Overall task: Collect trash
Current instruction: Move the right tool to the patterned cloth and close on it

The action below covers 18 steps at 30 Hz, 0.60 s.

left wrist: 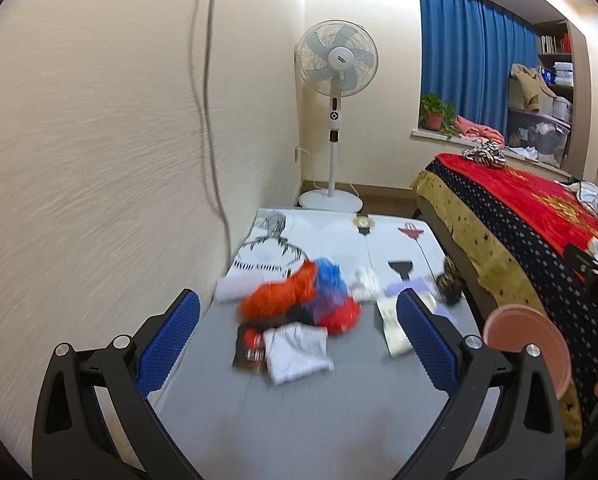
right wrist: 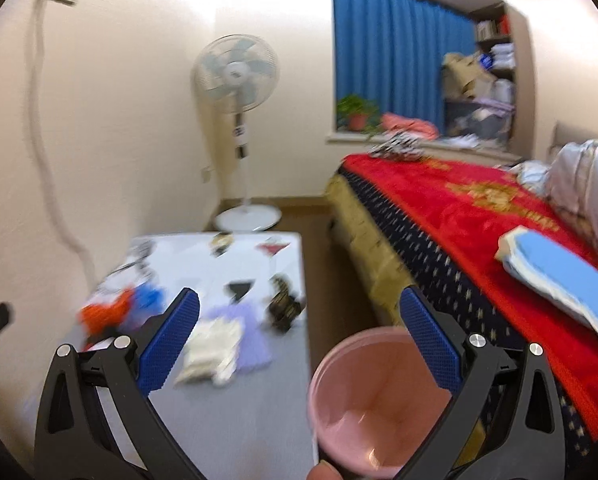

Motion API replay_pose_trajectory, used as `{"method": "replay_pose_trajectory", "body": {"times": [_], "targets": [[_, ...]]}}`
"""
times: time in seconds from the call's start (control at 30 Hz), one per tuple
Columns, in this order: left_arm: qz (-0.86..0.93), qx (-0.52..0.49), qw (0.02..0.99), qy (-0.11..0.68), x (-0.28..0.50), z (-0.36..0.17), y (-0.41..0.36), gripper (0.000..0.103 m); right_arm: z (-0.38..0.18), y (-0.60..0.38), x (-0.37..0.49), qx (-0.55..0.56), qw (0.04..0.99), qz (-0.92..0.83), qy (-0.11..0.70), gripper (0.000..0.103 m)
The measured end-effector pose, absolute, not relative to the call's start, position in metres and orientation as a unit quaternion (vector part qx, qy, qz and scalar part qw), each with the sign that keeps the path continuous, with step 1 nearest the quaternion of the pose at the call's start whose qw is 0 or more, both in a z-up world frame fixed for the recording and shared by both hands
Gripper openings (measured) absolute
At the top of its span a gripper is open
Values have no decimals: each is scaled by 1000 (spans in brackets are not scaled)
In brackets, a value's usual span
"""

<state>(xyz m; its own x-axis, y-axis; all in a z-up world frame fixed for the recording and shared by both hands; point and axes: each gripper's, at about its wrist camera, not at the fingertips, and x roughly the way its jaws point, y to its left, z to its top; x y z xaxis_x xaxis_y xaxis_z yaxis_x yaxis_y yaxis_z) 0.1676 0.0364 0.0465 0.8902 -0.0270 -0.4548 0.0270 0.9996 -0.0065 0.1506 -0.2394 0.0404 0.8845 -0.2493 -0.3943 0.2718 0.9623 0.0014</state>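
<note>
A pile of trash lies on a low grey table (left wrist: 307, 412): orange and blue plastic wrappers (left wrist: 299, 296), a white crumpled sheet (left wrist: 299, 352), a dark red packet (left wrist: 251, 348), a white packet (left wrist: 393, 324) and a dark wrapper (left wrist: 451, 284). My left gripper (left wrist: 299, 340) is open above the near side of the pile. My right gripper (right wrist: 299, 340) is open and holds nothing. A pink bucket (right wrist: 375, 400) sits below its right finger, held by a hand at its rim. The pile shows in the right wrist view (right wrist: 115, 312), with the white packet (right wrist: 215, 356) and dark wrapper (right wrist: 285, 308).
A bed with a red blanket (right wrist: 479, 220) runs along the right of the table, with a blue-and-white pad (right wrist: 559, 280) on it. A white standing fan (left wrist: 335, 80) is in the corner. A cream wall (left wrist: 99, 160) borders the table's left. The pink bucket (left wrist: 527, 344) shows at the right.
</note>
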Motion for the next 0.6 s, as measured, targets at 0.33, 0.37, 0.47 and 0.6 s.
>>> {"method": "replay_pose_trajectory", "body": {"times": [0.33,0.37,0.47,0.6], "targets": [[2,-2,961,275,270,-18,63,96,-48,-255,277,45,953,-137,267,98],[3,-8,960,281,274,-23,65,96,-55,-255,285,43,952,-137,271,98],[9,-13,958,288,286,-33,68,96,-79,-251,309,38,947,-140,287,98],[3,-1,956,294,300,-42,68,96,-99,-252,328,33,943,-148,297,98]]}}
